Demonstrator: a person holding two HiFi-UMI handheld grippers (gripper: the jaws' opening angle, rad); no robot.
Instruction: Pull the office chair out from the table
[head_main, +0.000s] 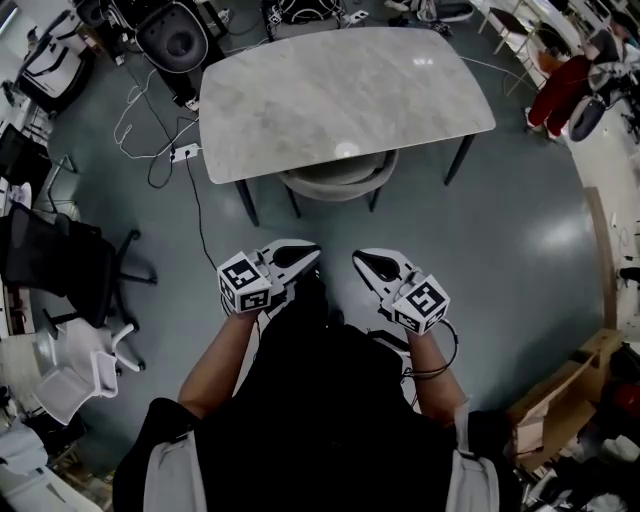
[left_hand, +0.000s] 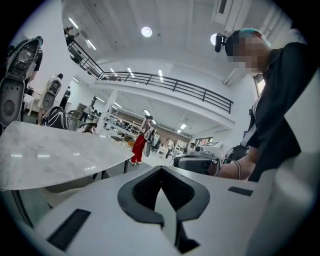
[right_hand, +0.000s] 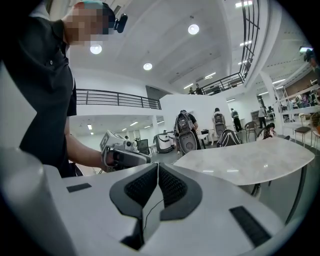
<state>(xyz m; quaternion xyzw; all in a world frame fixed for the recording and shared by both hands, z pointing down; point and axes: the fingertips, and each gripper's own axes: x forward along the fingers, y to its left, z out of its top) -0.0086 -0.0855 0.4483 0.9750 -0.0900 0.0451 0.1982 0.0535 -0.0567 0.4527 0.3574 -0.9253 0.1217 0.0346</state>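
Office chair (head_main: 338, 180), as we see it from the head view, sits tucked under the near edge of the marble table (head_main: 340, 95), with only its curved pale back and part of the seat showing past the tabletop. It lies at about 12 o'clock from both tools, well apart from them, with bare grey floor between. We hold the left gripper (head_main: 308, 256) and the right gripper (head_main: 362, 260) side by side in front of the body, their tips angled in toward each other and toward the chair. In the left gripper view the left gripper (left_hand: 161, 172) has its jaws pressed together with nothing between them, and the tabletop spreads out at 9 o'clock. The pale shape under that tabletop may be the chair back, though the view is too dim there for us to be sure. In the right gripper view the right gripper (right_hand: 157, 169) is likewise closed tight and empty, with the table at 3 o'clock. A black swivel chair (head_main: 60, 255) stands off at 9 o'clock in the head view, clear of the table.
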